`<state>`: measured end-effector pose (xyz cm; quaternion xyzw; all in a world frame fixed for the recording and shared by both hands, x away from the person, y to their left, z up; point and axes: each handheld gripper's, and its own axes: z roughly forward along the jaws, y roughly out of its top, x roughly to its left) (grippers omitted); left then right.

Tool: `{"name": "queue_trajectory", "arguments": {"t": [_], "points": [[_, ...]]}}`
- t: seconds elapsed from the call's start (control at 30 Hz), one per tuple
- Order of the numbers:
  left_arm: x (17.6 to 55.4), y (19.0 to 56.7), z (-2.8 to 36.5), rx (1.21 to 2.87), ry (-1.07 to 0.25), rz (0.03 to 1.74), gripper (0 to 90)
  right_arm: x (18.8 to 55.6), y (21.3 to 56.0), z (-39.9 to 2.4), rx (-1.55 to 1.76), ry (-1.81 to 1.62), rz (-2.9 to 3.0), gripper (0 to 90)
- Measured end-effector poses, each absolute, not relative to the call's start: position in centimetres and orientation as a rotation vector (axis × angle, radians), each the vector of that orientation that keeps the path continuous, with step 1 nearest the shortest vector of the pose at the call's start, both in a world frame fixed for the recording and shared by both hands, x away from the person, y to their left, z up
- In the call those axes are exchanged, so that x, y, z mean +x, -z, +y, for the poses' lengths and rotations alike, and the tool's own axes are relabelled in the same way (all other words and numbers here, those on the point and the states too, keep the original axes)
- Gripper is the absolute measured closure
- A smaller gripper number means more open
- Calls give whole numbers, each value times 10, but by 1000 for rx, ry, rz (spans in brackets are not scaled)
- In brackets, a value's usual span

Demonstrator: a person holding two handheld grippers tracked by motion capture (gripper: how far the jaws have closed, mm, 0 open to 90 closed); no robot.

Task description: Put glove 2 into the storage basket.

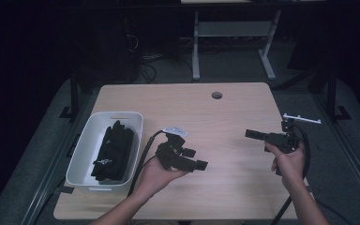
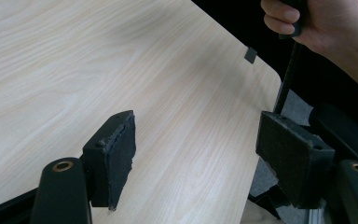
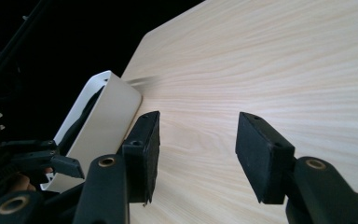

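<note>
Between the pads of the left gripper (image 2: 196,156) lies bare wooden table (image 2: 74,70); its jaws stand wide apart and hold nothing. Likewise the right gripper (image 3: 196,154) is spread open and empty above the tabletop. Well to the left of the left gripper's fingers (image 1: 200,164), at the table's left edge, sits a white bin (image 1: 86,140) containing black gloves (image 1: 115,150).

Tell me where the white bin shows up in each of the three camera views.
High view: the bin sits at the table's left edge, with dark cloth inside.
Left gripper view: this camera faces the bare table and the right hand, away from the bin.
Right gripper view: the bin is at left, beyond the left gripper.
Shared landmark: the light wood tabletop.
</note>
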<state>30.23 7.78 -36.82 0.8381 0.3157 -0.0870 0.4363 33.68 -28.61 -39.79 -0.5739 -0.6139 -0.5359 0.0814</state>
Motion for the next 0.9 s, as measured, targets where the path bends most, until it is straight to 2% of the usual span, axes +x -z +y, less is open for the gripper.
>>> {"name": "queue_trajectory", "arguments": {"t": [0.9], "points": [[292, 398, 59, 2129, 267, 754, 276, 306, 440, -318, -1808, 1536, -1805, 471]]}}
